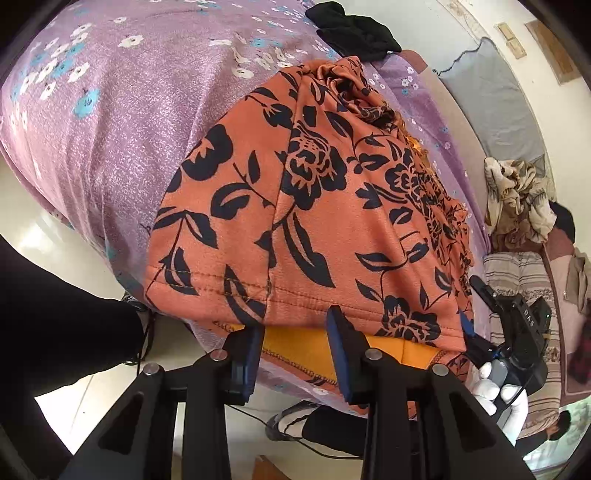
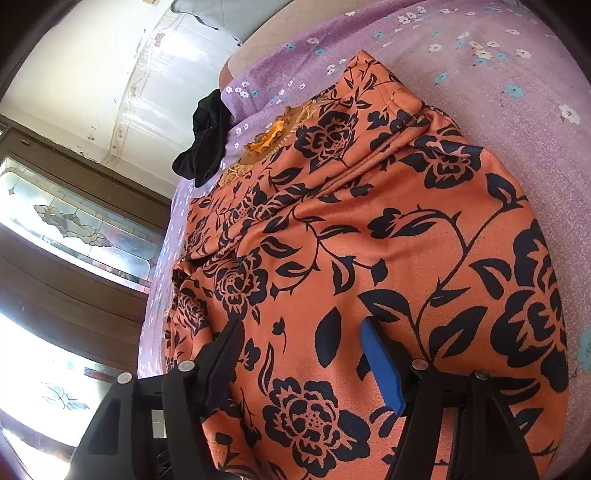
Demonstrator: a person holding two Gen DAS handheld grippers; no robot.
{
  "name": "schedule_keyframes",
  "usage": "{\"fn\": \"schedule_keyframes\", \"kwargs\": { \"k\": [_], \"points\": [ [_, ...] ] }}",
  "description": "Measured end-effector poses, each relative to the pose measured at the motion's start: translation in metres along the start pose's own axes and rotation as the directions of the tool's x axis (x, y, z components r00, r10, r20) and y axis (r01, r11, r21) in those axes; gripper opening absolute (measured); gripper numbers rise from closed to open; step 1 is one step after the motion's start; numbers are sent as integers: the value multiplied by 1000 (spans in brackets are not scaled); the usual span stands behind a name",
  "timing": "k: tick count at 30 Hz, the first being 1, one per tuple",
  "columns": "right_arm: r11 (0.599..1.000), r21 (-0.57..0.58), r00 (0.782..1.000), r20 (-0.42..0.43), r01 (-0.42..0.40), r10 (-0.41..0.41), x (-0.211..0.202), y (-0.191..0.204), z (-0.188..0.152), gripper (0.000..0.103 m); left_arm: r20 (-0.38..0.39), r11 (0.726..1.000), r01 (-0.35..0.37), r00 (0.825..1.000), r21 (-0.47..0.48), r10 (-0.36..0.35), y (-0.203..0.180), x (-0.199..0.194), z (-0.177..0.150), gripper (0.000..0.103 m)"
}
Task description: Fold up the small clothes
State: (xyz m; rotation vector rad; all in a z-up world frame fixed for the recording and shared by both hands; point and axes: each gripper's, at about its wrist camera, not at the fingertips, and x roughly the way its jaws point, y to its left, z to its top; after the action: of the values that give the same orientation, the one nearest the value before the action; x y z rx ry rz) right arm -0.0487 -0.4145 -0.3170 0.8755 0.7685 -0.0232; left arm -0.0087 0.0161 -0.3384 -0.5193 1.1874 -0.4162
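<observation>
Bed [image 1: 110,122] with lilac floral sheet carries the orange floral garment [image 1: 295,206], spread near the bed's edge with its hem toward the person, presumably for folding. Black cloth [image 1: 351,29] lies beyond it. Left gripper [image 1: 295,332] fingers apart at the hem, straddling it unclamped; right gripper [image 2: 303,354] fingers apart over the fabric, likely positioning to pinch.

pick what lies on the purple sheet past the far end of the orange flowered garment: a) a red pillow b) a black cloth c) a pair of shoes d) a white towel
b, a crumpled black cloth sits on the purple sheet just past the far end of the orange garment.
</observation>
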Motion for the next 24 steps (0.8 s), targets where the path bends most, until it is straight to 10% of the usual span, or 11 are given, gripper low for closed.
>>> {"fn": "schedule_keyframes", "kwargs": {
  "k": [11, 13, 16, 24],
  "points": [
    [985, -148, 996, 23, 92, -90, 11, 20, -2, 70, 91, 993, 38, 995, -110, -28, 26, -19, 25, 32],
    [984, -153, 996, 26, 90, -87, 12, 20, -2, 70, 92, 995, -5, 996, -98, 14, 25, -18, 29, 7],
    [983, -159, 996, 30, 91, -87, 13, 20, -2, 70, 106, 989, 38, 994, -144, -23, 33, -25, 35, 6],
    [988, -136, 997, 33, 80, -76, 13, 19, -1, 70, 311, 997, -36, 949, -66, 55, 55, -128, 73, 6]
  ]
}}
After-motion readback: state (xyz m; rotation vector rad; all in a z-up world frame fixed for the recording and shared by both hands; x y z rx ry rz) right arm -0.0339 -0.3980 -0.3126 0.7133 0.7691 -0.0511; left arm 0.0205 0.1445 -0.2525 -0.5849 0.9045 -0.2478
